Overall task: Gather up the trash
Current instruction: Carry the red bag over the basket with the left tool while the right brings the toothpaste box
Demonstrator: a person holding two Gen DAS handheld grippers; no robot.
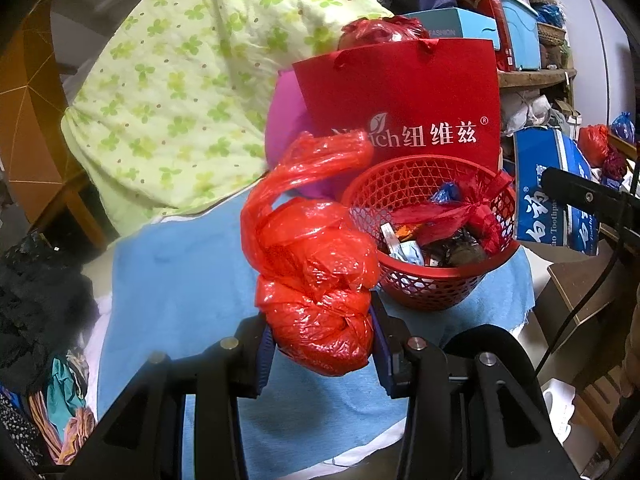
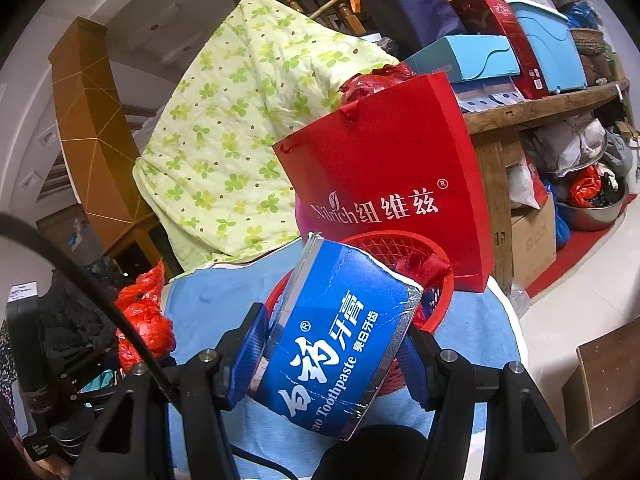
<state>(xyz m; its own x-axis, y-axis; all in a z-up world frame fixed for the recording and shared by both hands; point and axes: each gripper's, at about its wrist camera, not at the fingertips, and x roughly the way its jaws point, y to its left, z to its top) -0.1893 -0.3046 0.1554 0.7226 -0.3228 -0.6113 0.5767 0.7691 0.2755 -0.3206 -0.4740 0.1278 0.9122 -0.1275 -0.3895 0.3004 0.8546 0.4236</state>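
Holding crumpled red plastic bag (image 1: 316,280) pinched in my left gripper (image 1: 320,340), just beside red basket (image 1: 430,236) rim. My right gripper (image 2: 332,364) clamped on blue toothpaste box (image 2: 336,332), over basket's near edge. Basket already holds wrappers. Red paper bag (image 1: 400,100) stands touching basket's far side, blocks that way. Green quilt (image 1: 180,92) behind left. Blue cloth (image 1: 180,272) covers surface; open room left of basket. Cluttered wooden shelf (image 2: 540,108) right.
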